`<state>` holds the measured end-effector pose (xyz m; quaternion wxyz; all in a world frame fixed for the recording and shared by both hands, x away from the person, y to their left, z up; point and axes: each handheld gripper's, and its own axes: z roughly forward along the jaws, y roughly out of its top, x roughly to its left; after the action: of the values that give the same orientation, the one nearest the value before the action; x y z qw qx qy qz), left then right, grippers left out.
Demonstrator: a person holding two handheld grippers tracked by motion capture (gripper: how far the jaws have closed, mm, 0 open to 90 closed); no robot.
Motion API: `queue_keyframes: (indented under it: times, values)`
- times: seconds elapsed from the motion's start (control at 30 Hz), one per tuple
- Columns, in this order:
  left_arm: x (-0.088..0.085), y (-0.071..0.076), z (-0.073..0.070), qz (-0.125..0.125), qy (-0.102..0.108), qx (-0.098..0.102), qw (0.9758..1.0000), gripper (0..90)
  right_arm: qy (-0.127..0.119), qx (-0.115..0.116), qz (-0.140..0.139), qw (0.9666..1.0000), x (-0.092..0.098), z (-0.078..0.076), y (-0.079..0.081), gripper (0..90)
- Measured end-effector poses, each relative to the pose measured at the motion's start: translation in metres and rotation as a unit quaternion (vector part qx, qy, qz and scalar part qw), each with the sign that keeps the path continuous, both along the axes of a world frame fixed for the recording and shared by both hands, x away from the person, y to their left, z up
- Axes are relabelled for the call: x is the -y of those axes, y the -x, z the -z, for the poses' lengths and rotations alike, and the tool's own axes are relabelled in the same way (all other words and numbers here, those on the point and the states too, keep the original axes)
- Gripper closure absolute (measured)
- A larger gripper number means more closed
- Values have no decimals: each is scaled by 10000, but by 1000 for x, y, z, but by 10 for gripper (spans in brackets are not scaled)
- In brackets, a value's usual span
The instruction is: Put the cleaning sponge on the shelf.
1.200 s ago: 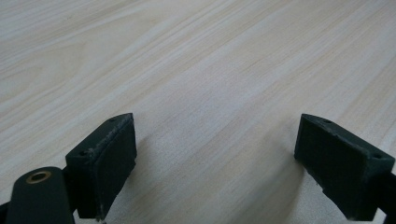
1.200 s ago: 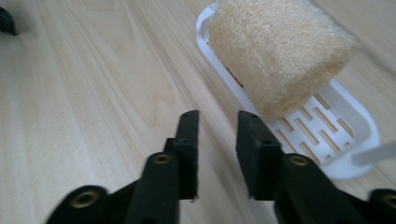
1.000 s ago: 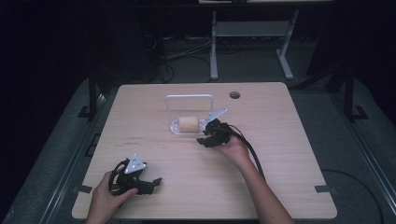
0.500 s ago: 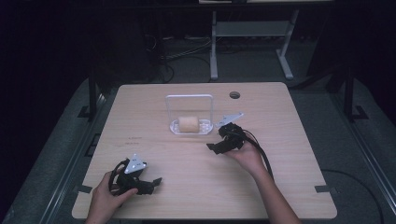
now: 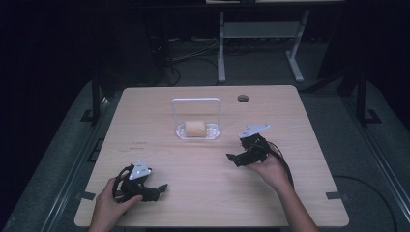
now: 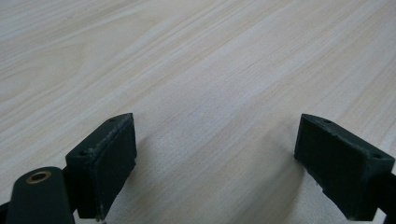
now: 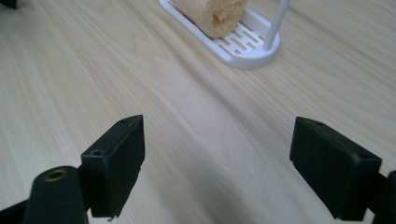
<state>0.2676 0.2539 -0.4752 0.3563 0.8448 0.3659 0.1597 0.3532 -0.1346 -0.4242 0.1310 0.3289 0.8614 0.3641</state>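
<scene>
The bread roll (image 5: 195,128) is lying crosswise in the white rack (image 5: 212,136), probably loose. The right gripper (image 5: 240,157) is hovering near the rack's right end, jaws wide apart and empty; the left gripper (image 5: 155,191) is waiting well short of the rack, jaws likewise apart.

Light wood table (image 5: 203,159), white slotted rack (image 5: 198,131)
</scene>
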Motion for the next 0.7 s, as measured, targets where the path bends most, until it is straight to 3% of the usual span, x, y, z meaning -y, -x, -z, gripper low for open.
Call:
queue_keyframes:
  times: [0.7]
  values:
    - [0,0,0,-1,0,1,10000,122,-115,-103,405,9991,48,17,46,140]
